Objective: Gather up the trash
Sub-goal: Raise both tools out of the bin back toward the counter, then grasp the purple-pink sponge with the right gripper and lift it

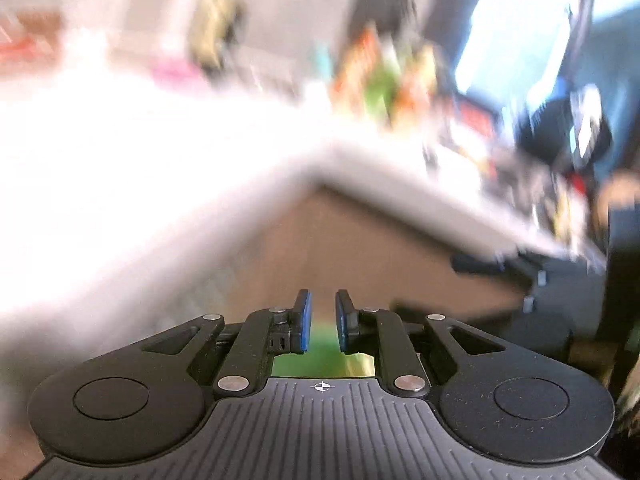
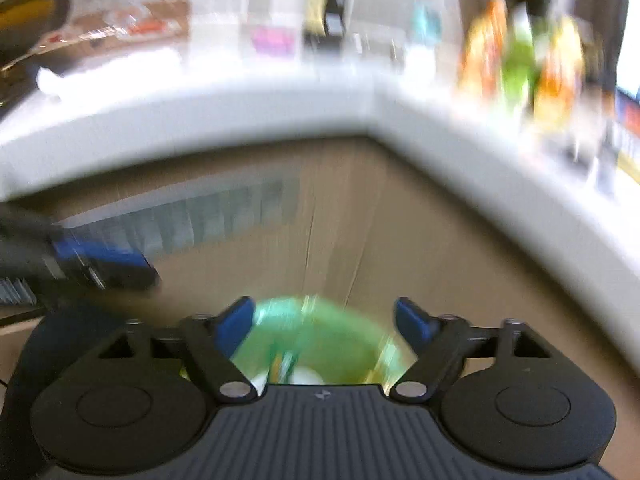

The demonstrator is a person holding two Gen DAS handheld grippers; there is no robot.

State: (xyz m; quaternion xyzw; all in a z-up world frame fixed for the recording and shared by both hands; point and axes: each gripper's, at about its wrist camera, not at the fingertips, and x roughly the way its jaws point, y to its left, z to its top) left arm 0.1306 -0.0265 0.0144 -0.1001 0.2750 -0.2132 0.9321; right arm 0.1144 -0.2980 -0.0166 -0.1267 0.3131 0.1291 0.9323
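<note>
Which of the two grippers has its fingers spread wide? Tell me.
The right gripper: its blue fingertips stand far apart, with a blurred green thing showing below the gap. The left gripper has only a narrow slit between its fingertips.

Both wrist cams look fwd & down along own fingers, close over brown box (image 2: 360, 220). Shared: white counter (image 2: 240, 112) corner at 12 o'clock.

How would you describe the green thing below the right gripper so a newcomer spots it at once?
Start at the white L-shaped counter, then drop to the brown cardboard filling its inner corner. Below that, between the open right gripper fingers, lies a blurred, rounded translucent green plastic item, the only bright green thing down there.
</note>
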